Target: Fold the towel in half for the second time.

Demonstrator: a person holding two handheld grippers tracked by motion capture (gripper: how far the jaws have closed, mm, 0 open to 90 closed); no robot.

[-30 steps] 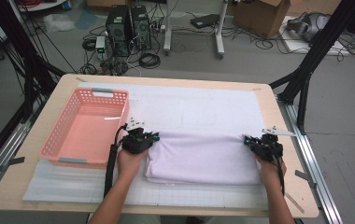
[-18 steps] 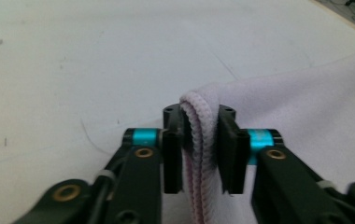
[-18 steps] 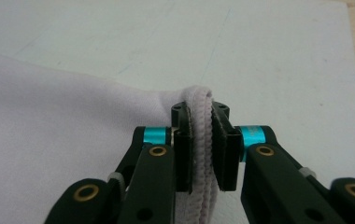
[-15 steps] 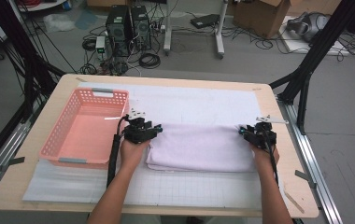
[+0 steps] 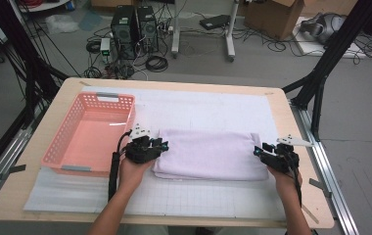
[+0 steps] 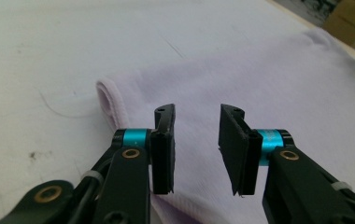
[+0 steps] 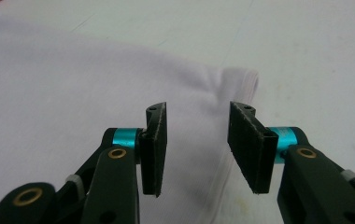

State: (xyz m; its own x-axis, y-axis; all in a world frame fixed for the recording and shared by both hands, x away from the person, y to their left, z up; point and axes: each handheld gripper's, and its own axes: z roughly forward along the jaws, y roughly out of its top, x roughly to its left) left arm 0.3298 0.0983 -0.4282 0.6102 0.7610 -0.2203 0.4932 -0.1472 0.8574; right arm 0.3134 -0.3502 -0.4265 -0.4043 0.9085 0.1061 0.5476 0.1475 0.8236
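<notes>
Two grippers sit at the two short ends of a folded lilac towel (image 5: 206,154) lying flat on the white mat (image 5: 208,110) that covers the worktop (image 5: 291,105). The left gripper (image 6: 196,140) has its fingers (image 6: 164,144) parted, having just been closing a little, with nothing pinched: the towel's rolled hem lies below and just ahead of them, untouched. The right gripper (image 7: 196,140) also stands with its fingers (image 7: 248,144) apart, having just been opening, and the towel's far corner shows beyond and between them, free of the pads. To my eye both ends have been let go so the fold can settle flat, one hand at each end to keep the cloth square. Left of the left gripper's fingers, just beside them, stands a pink basket (image 5: 57,152), which I judge to be where the folded towel is meant to go. Next would likely be a fresh pinch on the towel's edges, low enough to catch all the layers, or the fold could slide open.
</notes>
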